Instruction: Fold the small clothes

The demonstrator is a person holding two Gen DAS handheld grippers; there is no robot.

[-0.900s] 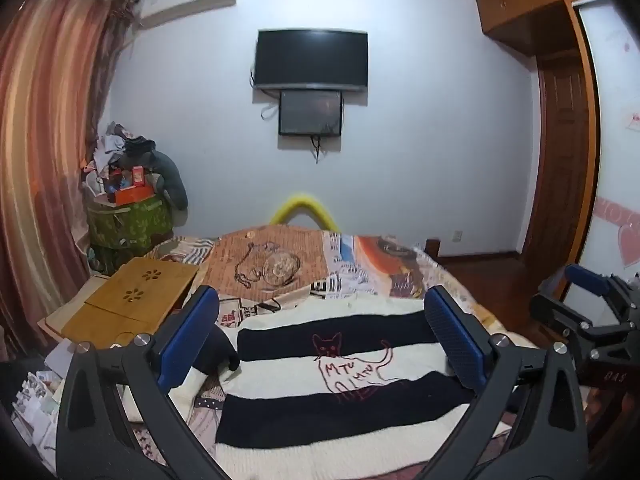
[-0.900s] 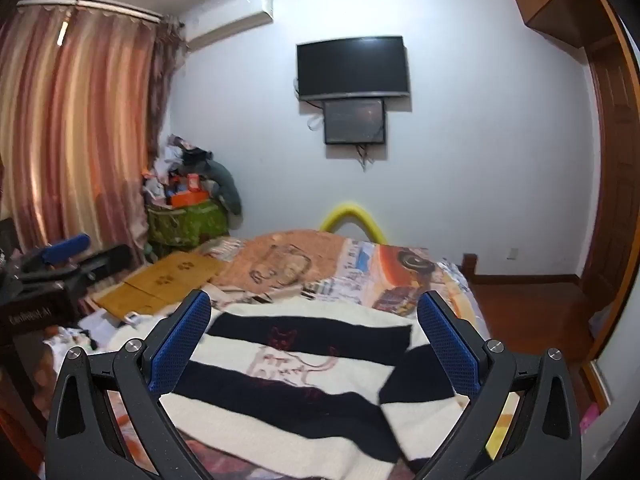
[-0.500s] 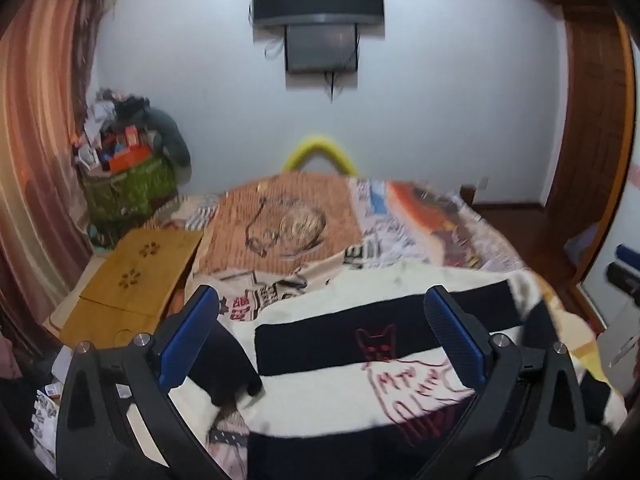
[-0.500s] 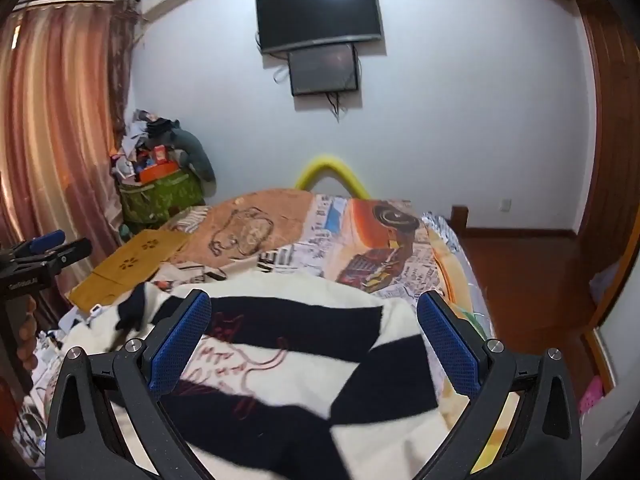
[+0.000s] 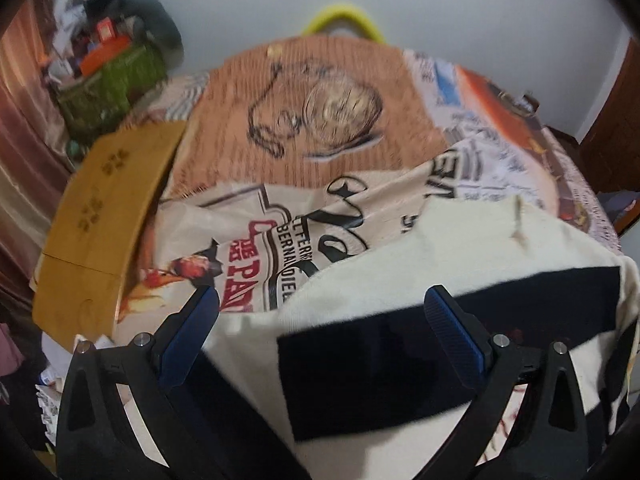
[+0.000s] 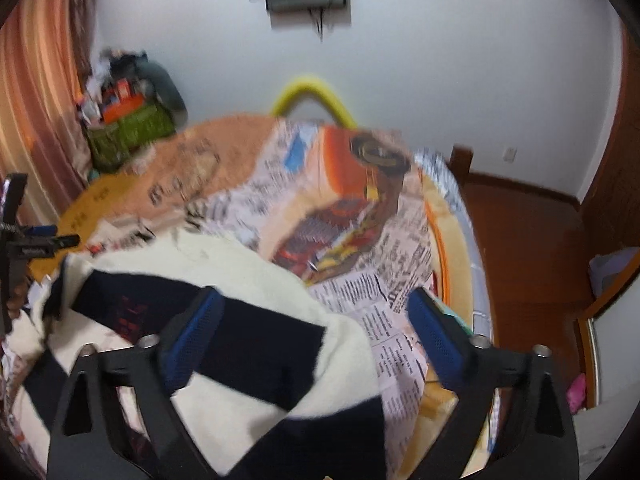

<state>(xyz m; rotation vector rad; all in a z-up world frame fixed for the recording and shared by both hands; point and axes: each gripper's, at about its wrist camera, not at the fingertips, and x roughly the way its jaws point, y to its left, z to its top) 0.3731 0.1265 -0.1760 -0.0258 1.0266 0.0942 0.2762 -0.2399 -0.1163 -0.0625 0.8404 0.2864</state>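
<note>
A cream and black striped sweater with a red cat drawing lies spread on the bed; it also shows in the right wrist view. My left gripper is open, low over the sweater's upper left part, its jaws wide and empty. My right gripper is open, low over the sweater's upper right shoulder and sleeve, nothing between its jaws. The left gripper's body shows at the left edge of the right wrist view. Both views are blurred by motion.
The bed carries a printed patchwork cover. A wooden lap tray lies at the bed's left edge. A green bin of clutter stands by the curtain. The wooden floor lies right of the bed.
Both grippers have tilted down and moved closer to the sweater and bed. The wall and television have slid up out of the left view. Both stay open.
</note>
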